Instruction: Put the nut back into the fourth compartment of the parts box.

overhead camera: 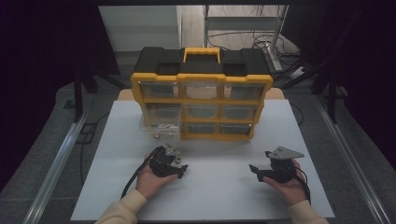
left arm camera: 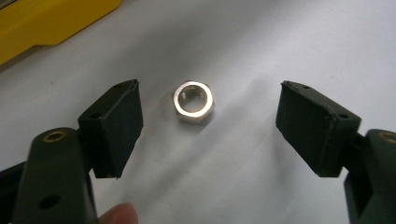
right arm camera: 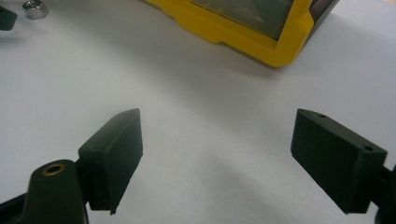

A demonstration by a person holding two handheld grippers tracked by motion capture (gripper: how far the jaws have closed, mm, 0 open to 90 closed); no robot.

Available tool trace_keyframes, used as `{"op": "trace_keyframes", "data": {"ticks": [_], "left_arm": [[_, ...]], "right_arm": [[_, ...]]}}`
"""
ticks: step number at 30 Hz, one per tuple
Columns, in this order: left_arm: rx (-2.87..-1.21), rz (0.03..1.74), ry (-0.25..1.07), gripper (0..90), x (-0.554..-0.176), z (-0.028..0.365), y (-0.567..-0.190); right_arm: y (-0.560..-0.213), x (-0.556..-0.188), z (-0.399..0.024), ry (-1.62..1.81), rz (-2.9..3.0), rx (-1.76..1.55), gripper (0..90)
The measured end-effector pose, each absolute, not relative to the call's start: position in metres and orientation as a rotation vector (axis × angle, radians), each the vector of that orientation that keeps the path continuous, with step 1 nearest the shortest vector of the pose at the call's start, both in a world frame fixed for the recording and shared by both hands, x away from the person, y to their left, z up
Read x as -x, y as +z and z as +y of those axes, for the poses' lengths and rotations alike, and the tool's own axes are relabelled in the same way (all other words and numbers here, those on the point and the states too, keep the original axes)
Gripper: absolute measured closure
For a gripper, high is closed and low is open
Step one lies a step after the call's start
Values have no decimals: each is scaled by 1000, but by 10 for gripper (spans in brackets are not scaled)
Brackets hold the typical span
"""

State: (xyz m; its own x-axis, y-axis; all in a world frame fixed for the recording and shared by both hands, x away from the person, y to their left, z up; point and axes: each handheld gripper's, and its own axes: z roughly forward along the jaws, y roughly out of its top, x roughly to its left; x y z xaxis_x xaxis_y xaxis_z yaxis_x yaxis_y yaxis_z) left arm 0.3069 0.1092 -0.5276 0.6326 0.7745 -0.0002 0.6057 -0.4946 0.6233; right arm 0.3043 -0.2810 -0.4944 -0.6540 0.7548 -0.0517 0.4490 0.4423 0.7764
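A: Looking along the left gripper (left arm camera: pixel 208 123) first, what do its jaws show?

B: They stand wide apart with the steel hex nut (left arm camera: pixel 194 102) lying flat on the white table (left arm camera: pixel 261 182) between them, nearer the jaw at nine o'clock. Neither pad (left arm camera: pixel 116 126) touches it, so nothing is gripped.

A: And from above?

B: The left gripper (overhead camera: pixel 181 167) sits at about seven o'clock on the table, the nut (overhead camera: pixel 178 160) just by its tips. The right gripper (overhead camera: pixel 256 171) is at five o'clock, well apart from it.

A: Its jaws?

B: Spread wide over bare table in the right gripper view (right arm camera: pixel 217 154), holding nothing. The nut (right arm camera: pixel 36 8) shows far off at eleven o'clock there.

A: Farther back?

B: The yellow and black drawer organizer (overhead camera: pixel 201 95) stands upright at twelve o'clock. Its bottom-left clear drawer (overhead camera: pixel 159 126) is pulled out toward the left gripper.
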Motion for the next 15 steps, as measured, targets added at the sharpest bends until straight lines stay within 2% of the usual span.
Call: {"op": "trace_keyframes", "data": {"ticks": [15], "left_arm": [[-2247,1104,363,388,-311,104,-533]], "right_arm": [[-494,-304,-281,1067,2308,-1020,172]]}}
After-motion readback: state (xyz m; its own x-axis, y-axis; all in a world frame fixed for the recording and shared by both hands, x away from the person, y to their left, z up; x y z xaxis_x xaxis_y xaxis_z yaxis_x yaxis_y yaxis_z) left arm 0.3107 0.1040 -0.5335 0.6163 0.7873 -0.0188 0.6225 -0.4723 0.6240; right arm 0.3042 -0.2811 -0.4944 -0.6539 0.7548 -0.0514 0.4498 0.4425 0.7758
